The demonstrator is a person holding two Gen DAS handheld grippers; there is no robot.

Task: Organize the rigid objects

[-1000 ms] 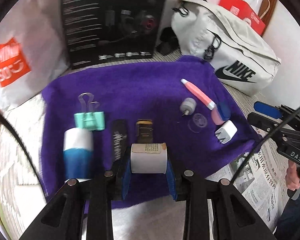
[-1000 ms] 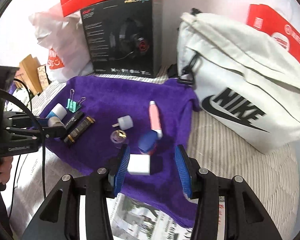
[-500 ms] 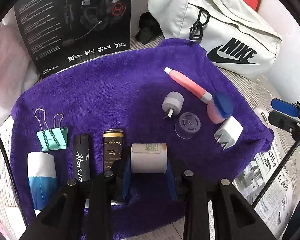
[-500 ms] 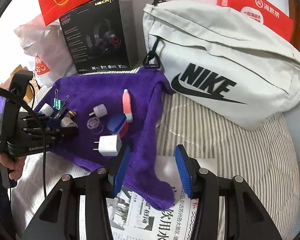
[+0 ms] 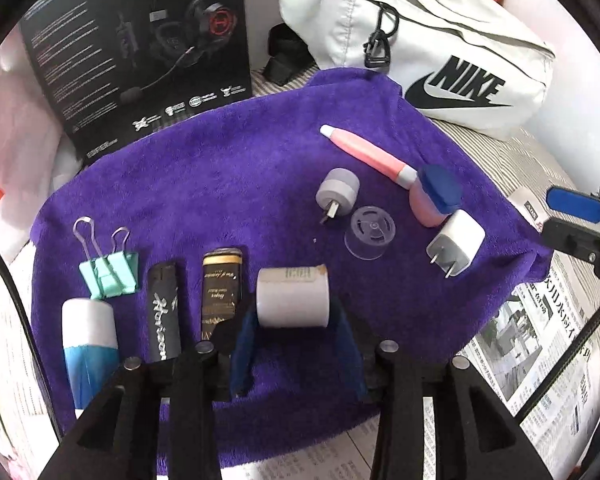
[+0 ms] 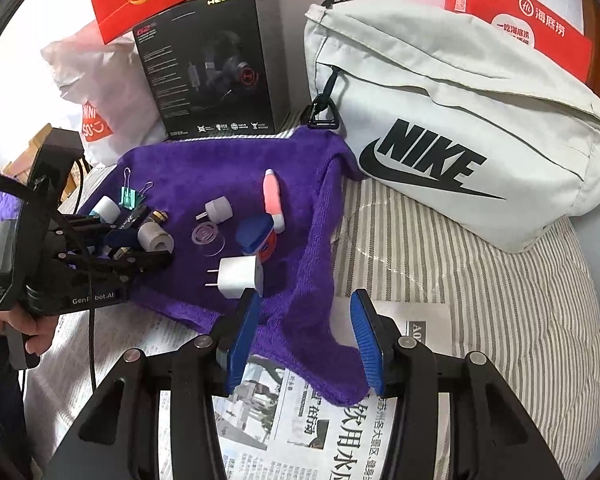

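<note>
I'm at the release step: left gripper [image 5: 292, 344] is opening its jaws around the white cylindrical bottle [image 5: 293, 297], which lies on its side on the purple towel [image 5: 228, 168] at the right end of a near-edge row: blue-and-white tube [image 5: 89, 344], teal binder clip [image 5: 109, 272], black lighter [image 5: 163, 316], black-and-gold lighter [image 5: 219, 292], then the bottle. The bottle sits between the blue pads and looks set down; from the left wrist view there's a sliver of gap on both sides, so I read the pads as off it. Right gripper [image 6: 305, 334] holds nothing, jaws at a moderate gap, hovering over the towel's near corner and the newspaper [image 6: 300, 432], with the white wall charger [image 6: 238, 276] just beyond its left pad. Unsorted still, on the towel's right part: charger, blue-capped pink jar [image 5: 434, 196], pink pen-shaped tube [image 5: 366, 156], grey plug adapter [image 5: 337, 191], clear plastic cap [image 5: 370, 232]. Next move, as I judge it: back the left straight out without rolling the bottle, since it can roll. Then the right swings onto the charger, squaring the pads to its flat faces and staying clear of the prongs.
</note>
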